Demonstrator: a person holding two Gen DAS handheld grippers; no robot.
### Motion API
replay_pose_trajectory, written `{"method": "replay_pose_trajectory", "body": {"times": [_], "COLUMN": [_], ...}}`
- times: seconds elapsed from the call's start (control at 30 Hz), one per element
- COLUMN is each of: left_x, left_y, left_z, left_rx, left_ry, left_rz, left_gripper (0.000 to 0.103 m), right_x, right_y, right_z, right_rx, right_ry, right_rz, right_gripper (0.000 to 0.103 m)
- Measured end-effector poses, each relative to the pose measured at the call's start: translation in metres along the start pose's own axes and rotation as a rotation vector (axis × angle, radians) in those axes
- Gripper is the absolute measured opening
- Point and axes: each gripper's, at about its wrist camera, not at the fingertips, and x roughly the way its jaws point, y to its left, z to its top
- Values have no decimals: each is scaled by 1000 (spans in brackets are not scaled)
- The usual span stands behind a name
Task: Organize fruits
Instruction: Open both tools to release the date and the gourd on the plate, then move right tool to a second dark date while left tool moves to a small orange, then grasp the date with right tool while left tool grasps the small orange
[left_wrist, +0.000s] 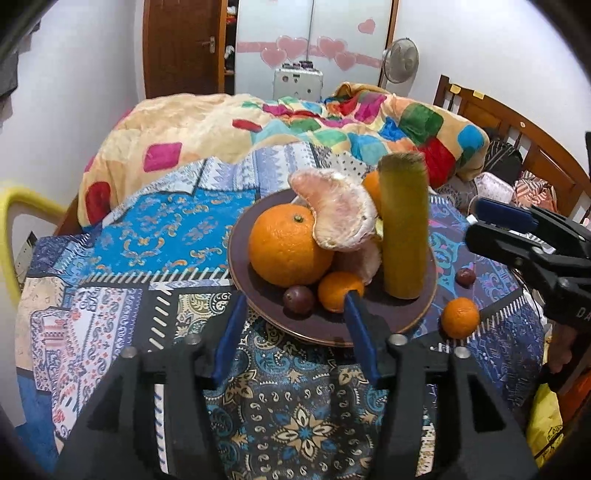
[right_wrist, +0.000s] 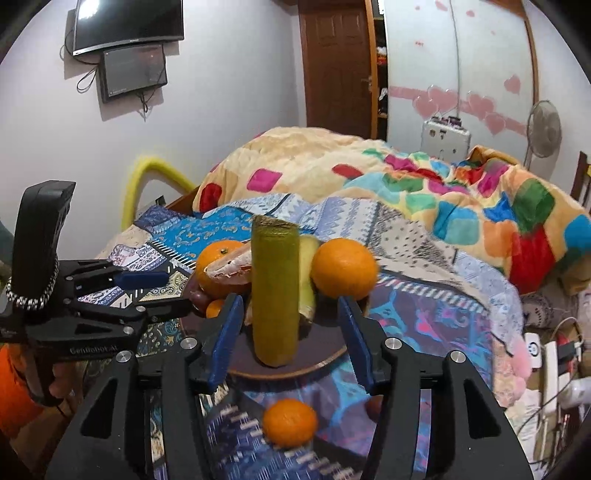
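Note:
A dark round plate (left_wrist: 406, 317) sits on the patterned bedspread. It holds a large orange (left_wrist: 288, 245), a small mandarin (left_wrist: 338, 290), a dark passion fruit (left_wrist: 298, 299), peeled pomelo pieces (left_wrist: 340, 214) and an upright green cylinder (left_wrist: 404, 225). A loose mandarin (left_wrist: 460, 317) and a dark passion fruit (left_wrist: 465, 276) lie on the bed right of the plate. My left gripper (left_wrist: 295, 302) is open and empty at the plate's near rim. My right gripper (right_wrist: 290, 306) is open and empty above the loose mandarin (right_wrist: 290, 422), facing the cylinder (right_wrist: 275, 291).
A crumpled colourful quilt (left_wrist: 295, 122) covers the far half of the bed. A wooden headboard (left_wrist: 517, 122) runs along the right. A yellow chair (left_wrist: 14, 221) stands at the left. Cables and clutter (right_wrist: 554, 362) lie beside the bed.

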Motion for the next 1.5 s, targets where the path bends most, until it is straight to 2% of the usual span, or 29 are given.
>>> {"method": "replay_pose_trajectory", "body": {"times": [0.07,0.23,0.37,0.53,0.83,0.9,0.97,1.03,1.23,1.5], "left_x": [-9,-26,-32,-27,-8,-6,-5,-5,-5,-7], "left_y": [-4,-12,-18,-25,-26,-27,-29,-32,-45,-70], "left_z": [0,-1,-4,-6,-8,-9,-10,-11,-12,-21], "left_rx": [-2,-12,-9,-1,-8,-8,-7,-3,5,31], "left_ry": [-22,-59,-91,-93,-65,-61,-61,-59,-52,-22], "left_rz": [14,12,28,33,27,20,13,1,-32,-54], "left_gripper": [64,72,93,94,94,94,94,94,92,88], "right_x": [-12,-31,-32,-19,23,29,34,35,37,11], "right_y": [-5,-16,-31,-51,-74,-74,-72,-68,-59,-55], "right_z": [-3,-12,-24,-41,-56,-58,-59,-59,-60,-65], "right_rx": [6,4,25,59,127,122,112,96,66,78], "right_ry": [-13,-20,12,80,204,219,236,235,230,194], "right_rz": [-15,-61,-95,-122,-83,-82,-68,-74,-84,-67], "right_gripper": [56,59,60,60,60,57,46,42,18,16]}}
